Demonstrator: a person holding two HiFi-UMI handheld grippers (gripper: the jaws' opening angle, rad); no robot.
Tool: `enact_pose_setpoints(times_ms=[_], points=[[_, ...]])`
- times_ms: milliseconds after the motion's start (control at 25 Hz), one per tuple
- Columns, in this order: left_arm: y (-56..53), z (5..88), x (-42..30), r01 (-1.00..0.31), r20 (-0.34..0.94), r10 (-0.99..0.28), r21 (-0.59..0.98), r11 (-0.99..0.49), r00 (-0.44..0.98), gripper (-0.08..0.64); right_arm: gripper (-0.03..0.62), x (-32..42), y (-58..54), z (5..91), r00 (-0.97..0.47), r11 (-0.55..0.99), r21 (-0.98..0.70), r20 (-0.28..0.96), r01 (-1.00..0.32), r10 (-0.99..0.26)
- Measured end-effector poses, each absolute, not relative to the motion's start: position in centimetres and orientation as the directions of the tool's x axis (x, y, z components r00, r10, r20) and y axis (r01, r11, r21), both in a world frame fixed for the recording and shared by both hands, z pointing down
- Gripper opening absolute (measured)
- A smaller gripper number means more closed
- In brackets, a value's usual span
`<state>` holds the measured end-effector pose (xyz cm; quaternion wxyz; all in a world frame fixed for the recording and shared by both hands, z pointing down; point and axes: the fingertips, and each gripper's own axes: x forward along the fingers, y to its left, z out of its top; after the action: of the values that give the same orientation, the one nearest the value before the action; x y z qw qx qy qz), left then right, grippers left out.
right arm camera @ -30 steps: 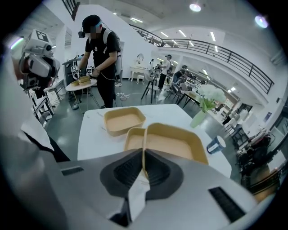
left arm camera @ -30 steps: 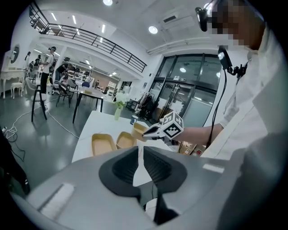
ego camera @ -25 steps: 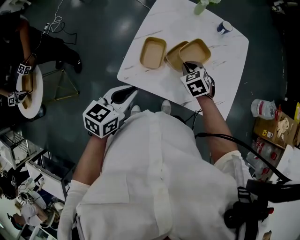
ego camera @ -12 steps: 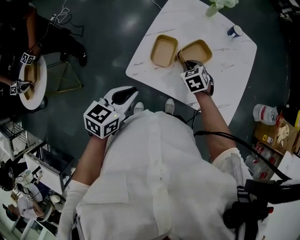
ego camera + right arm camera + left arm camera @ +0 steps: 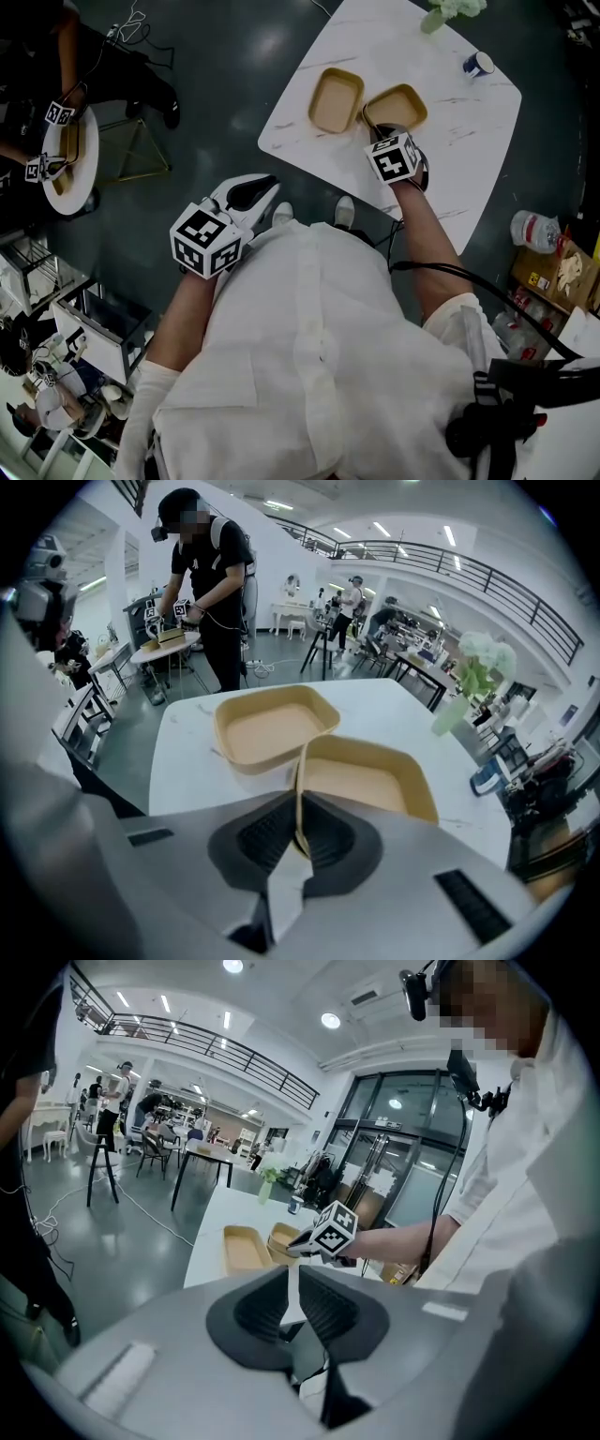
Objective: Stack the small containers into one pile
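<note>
Two tan containers show on the white marble table (image 5: 469, 141). One (image 5: 336, 99) (image 5: 272, 726) lies alone at the left. The other (image 5: 395, 106) (image 5: 361, 780) sits right beside it, over a third container of which only a thin rim edge shows. My right gripper (image 5: 382, 131) (image 5: 300, 803) is shut on this container's near rim corner. My left gripper (image 5: 267, 183) (image 5: 292, 1269) hangs off the table by my torso, over the floor, shut with nothing in it. From there both containers (image 5: 246, 1246) look small, behind the right gripper's marker cube.
A blue-and-white cup (image 5: 479, 63) and a pale plant in a vase (image 5: 450, 9) (image 5: 469, 682) stand at the table's far side. A plastic bottle (image 5: 534, 230) and boxes lie on the floor to the right. Another person works at a round table (image 5: 66, 159) to the left.
The right gripper carried its container leftward over the middle container, which is now almost wholly covered. The left gripper stayed by the torso.
</note>
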<state>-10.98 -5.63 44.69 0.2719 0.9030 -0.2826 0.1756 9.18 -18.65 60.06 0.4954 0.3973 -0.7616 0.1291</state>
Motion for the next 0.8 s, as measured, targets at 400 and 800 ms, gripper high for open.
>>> enact_pose_setpoints(times_ms=[400,800], points=[[-5.55,44.91,-11.09,-0.610,0.471,-0.418,0.395,-0.687,0.776,0.023,0.017,8.78,-18.33,60.90,-0.243,0.664,0.142,0.858,-0.734,-0.453],[-5.70,44.79,-11.15,-0.609,0.466,-0.421,0.398,-0.686,0.778,0.023,0.018,8.22,-18.27,60.34,-0.264,0.678,0.147,0.846,-0.720,-0.463]])
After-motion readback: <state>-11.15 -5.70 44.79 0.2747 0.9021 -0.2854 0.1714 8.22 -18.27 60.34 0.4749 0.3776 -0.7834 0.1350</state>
